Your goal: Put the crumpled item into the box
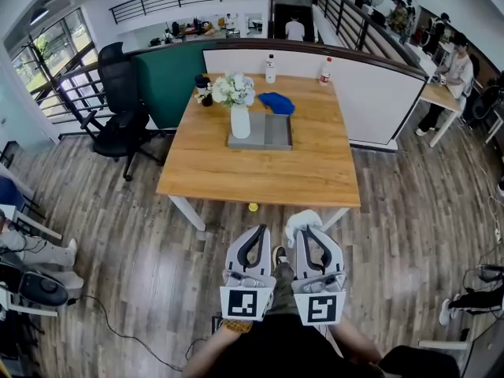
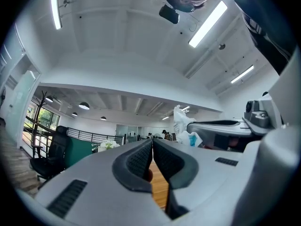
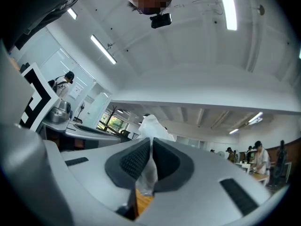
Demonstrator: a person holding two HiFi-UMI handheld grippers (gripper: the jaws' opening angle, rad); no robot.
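Note:
A white crumpled item (image 1: 302, 220) sticks out of my right gripper (image 1: 308, 231), whose jaws are shut on it; in the right gripper view the crumpled item (image 3: 151, 127) rises above the pads. My left gripper (image 1: 259, 230) hangs beside it with its jaws shut on nothing, and the left gripper view shows its pads (image 2: 141, 159) pressed together. Both grippers are over the floor, in front of the wooden table (image 1: 260, 172). On the table stands a shallow grey box (image 1: 278, 131), well ahead of both grippers.
A white vase of flowers (image 1: 239, 109) stands in the box's left part. Behind it lie a blue cloth (image 1: 276, 102) and two bottles (image 1: 270, 68). A small yellow ball (image 1: 253, 207) sits on the floor under the table edge. A black office chair (image 1: 118, 109) stands at the left.

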